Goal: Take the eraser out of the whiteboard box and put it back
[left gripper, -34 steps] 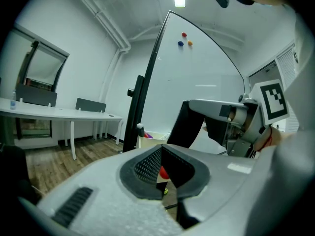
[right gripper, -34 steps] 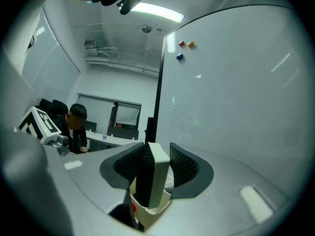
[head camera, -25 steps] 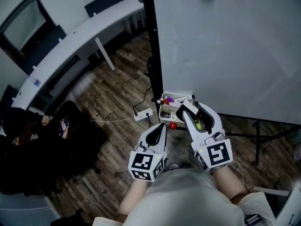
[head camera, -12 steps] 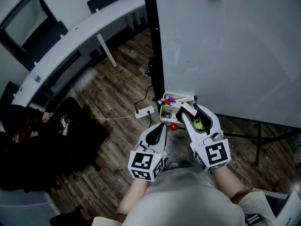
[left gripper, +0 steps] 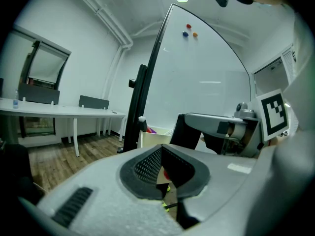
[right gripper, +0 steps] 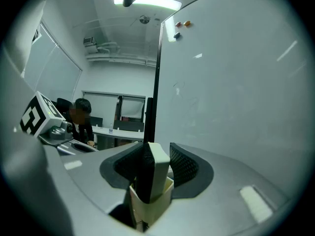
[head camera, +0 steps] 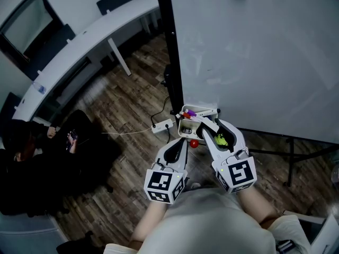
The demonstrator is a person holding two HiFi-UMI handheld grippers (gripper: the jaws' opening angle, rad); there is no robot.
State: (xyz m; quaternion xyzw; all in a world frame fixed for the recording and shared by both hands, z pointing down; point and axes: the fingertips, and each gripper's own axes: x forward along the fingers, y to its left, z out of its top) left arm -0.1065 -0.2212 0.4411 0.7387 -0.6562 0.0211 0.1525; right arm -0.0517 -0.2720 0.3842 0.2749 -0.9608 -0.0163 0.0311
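Eraser (right gripper: 157, 167) sits pinched in my right gripper (head camera: 210, 125), held level, its lower end in the whiteboard box (head camera: 185, 128); my left gripper (head camera: 178, 146), pressed together, hangs at the box's 6 o'clock.

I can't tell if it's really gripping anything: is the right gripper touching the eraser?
Touching. The right gripper view shows the eraser standing upright between the pads of the right gripper, with a pad pressed against each of its sides.

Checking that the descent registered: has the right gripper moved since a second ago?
Yes. In the head view the right gripper, jaws shut on the eraser, has shifted slightly left, closing on the whiteboard box.
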